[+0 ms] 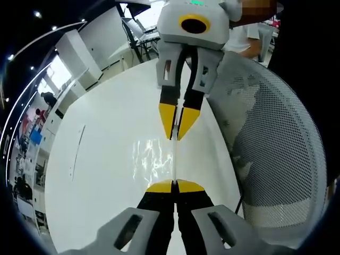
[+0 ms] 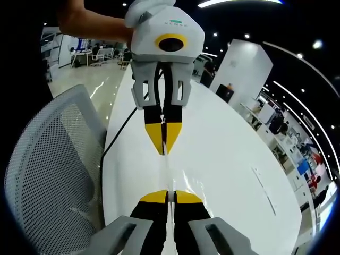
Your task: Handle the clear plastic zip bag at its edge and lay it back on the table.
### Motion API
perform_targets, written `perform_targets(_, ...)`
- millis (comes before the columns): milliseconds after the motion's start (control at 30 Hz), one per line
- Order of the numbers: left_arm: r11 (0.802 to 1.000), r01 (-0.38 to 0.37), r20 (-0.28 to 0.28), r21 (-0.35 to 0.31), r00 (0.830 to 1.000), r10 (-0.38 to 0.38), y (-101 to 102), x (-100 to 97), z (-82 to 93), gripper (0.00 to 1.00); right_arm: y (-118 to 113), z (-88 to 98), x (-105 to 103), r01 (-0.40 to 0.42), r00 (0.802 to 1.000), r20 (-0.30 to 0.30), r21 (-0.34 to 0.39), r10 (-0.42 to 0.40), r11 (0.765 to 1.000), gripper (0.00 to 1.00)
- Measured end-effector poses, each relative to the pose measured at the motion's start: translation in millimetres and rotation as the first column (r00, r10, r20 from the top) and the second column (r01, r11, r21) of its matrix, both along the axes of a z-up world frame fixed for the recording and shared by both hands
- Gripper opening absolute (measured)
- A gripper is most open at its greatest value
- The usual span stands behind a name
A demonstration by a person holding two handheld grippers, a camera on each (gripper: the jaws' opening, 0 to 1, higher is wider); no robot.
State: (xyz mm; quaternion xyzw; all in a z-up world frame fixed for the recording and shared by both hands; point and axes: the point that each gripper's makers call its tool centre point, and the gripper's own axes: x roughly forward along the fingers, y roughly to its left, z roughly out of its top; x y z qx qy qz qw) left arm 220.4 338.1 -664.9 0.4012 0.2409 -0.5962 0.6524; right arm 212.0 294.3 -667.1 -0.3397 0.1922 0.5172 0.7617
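Left gripper [image 1: 174,186] jaws pressed together on the clear zip bag [image 1: 154,159] edge; right gripper [image 1: 177,133] opposite pinches the same edge, bag stretched taut between them above the white table [image 1: 101,159]. Mesh chair [image 1: 276,143] alongside.

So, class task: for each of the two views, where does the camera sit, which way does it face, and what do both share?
Left gripper view: rides the left gripper, faces the right gripper; chair alongside.
Right gripper view: rides the right gripper, faces the left gripper; a hand shows.
Shared: the bag stretched between shut jaws over the white table.
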Motion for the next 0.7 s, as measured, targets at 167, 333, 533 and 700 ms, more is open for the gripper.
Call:
perform_targets(167,1.000,-0.001,0.000,0.001,1.000,0.001,0.0,0.1,-0.2,0.00,-1.6,-0.6,0.2,0.004,1.000,0.000,-0.001,-0.004,1.000,0.00)
perform_targets(333,1.000,-0.001,0.000,0.001,1.000,0.001,-0.8,0.1,0.1,0.00,-3.1,-0.6,0.3,0.008,1.000,-0.002,0.002,-0.008,1.000,0.00)
perform_targets(533,1.000,-0.002,-0.002,0.001,1.000,0.002,-1.4,0.4,-0.1,0.00,-4.0,-0.8,0.2,0.010,1.000,-0.002,0.004,-0.010,1.000,0.00)
perform_targets(700,1.000,-0.004,-0.003,0.001,1.000,0.004,-1.6,-0.3,0.4,0.00,-3.7,-0.8,0.3,0.011,1.000,-0.003,0.006,-0.011,1.000,0.00)
